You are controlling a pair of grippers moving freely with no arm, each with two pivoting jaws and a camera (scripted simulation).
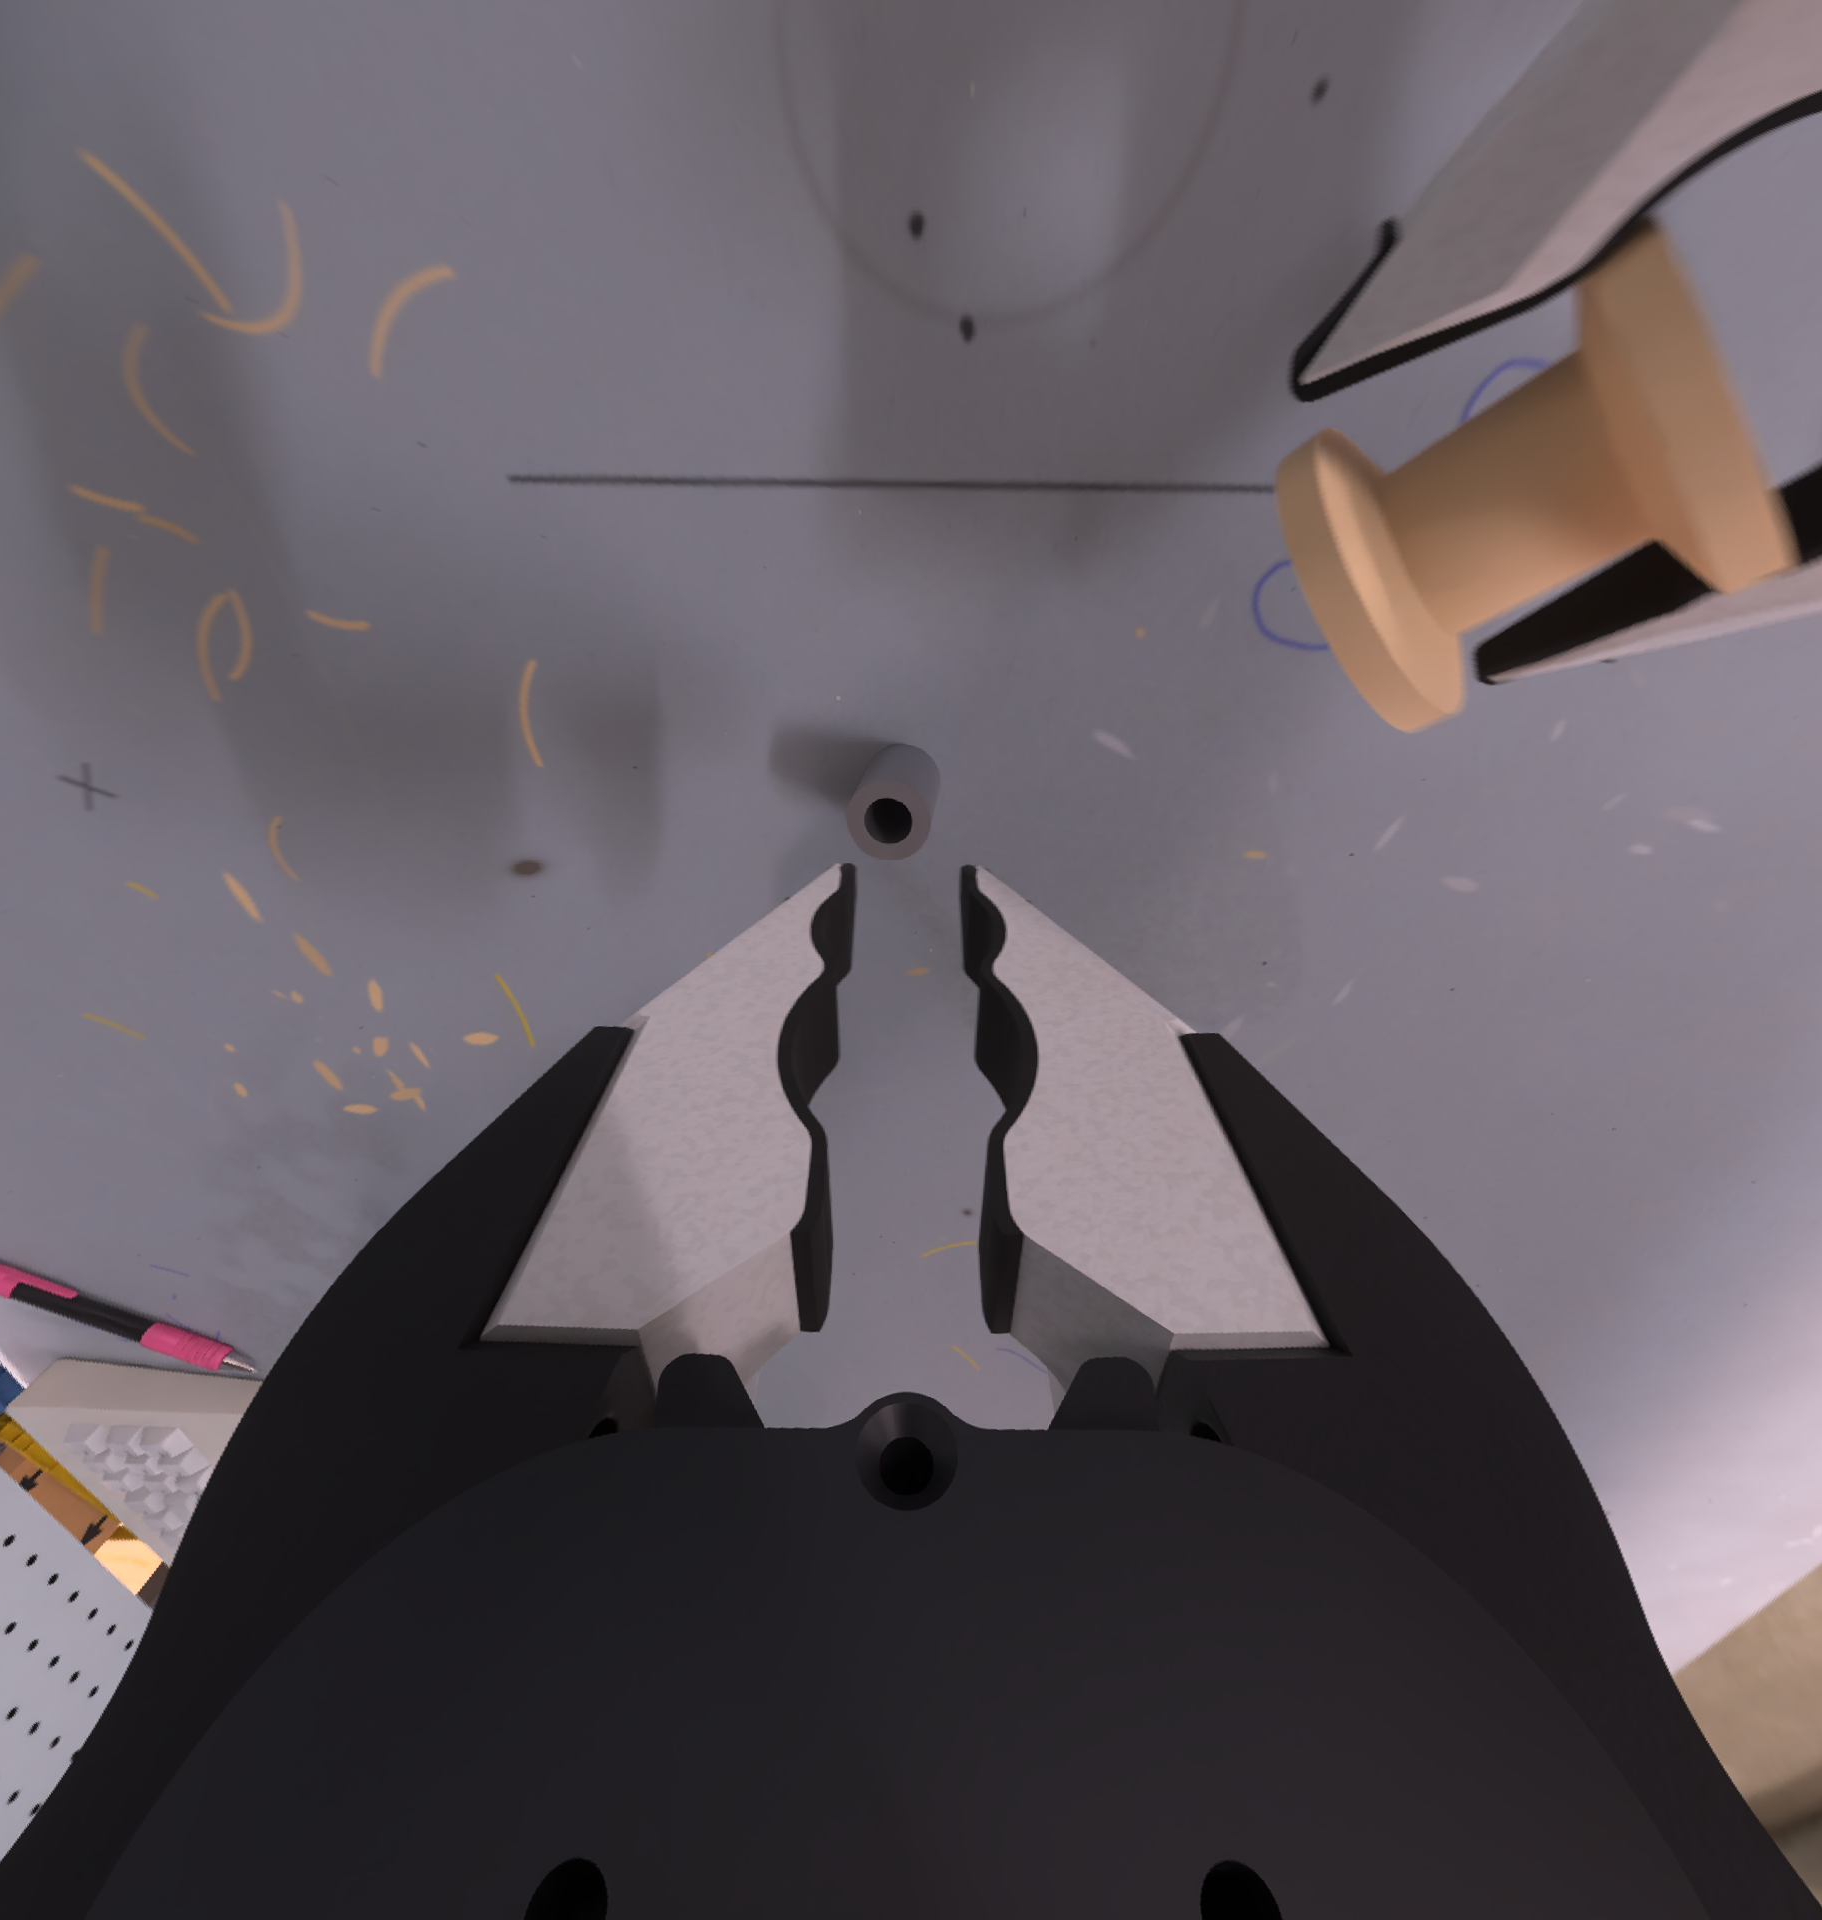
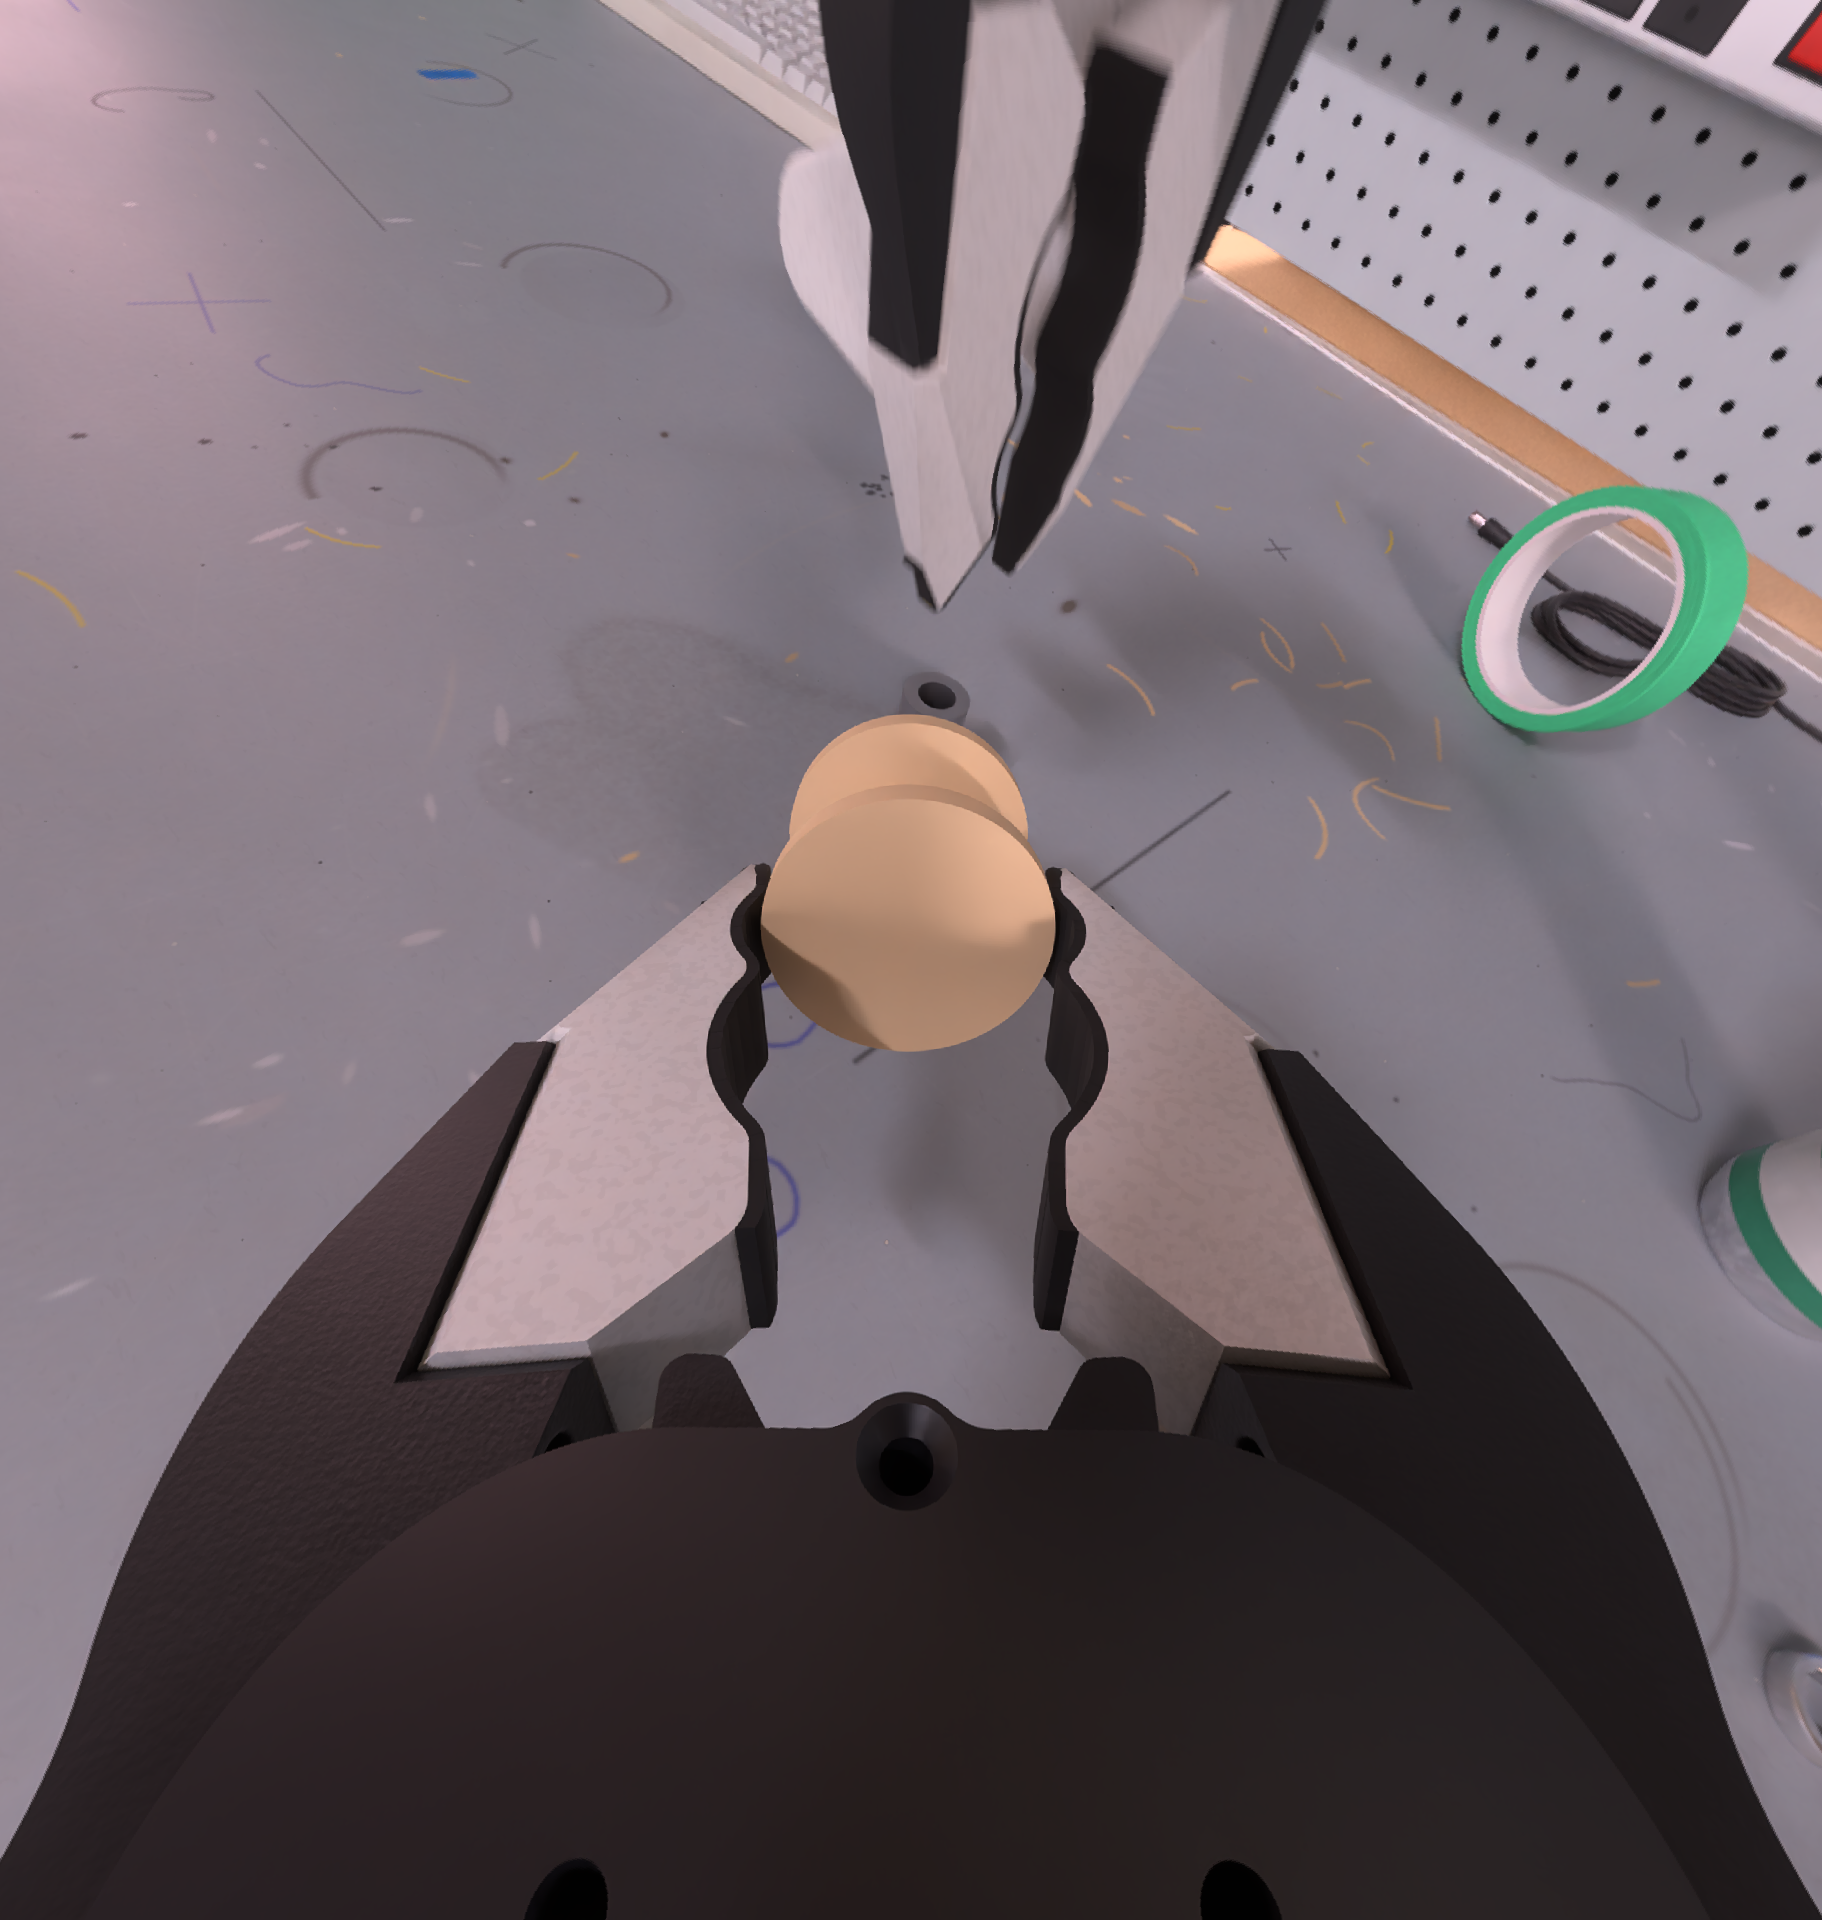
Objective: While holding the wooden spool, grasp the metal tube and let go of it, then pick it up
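A short grey metal tube (image 1: 892, 802) lies on the grey bench, its open end facing my left gripper (image 1: 907, 881). The left gripper is open and empty, its tips just short of the tube. In the right wrist view the tube (image 2: 936, 697) peeks out behind the wooden spool (image 2: 907, 935), and the left gripper (image 2: 964, 582) hangs above it. My right gripper (image 2: 905, 894) is shut on the spool's near flange and holds it above the bench. The spool (image 1: 1489, 530) and the right gripper (image 1: 1572, 447) also show at the upper right of the left wrist view.
A pink and black pen (image 1: 96, 1314) lies at the lower left by a pegboard (image 1: 13, 1683). A green tape roll (image 2: 1603, 608) over a black cable (image 2: 1655, 649) lies at the right near a pegboard wall (image 2: 1572, 229). A green-striped object (image 2: 1800, 1236) sits at the right edge. Wood shavings litter the bench.
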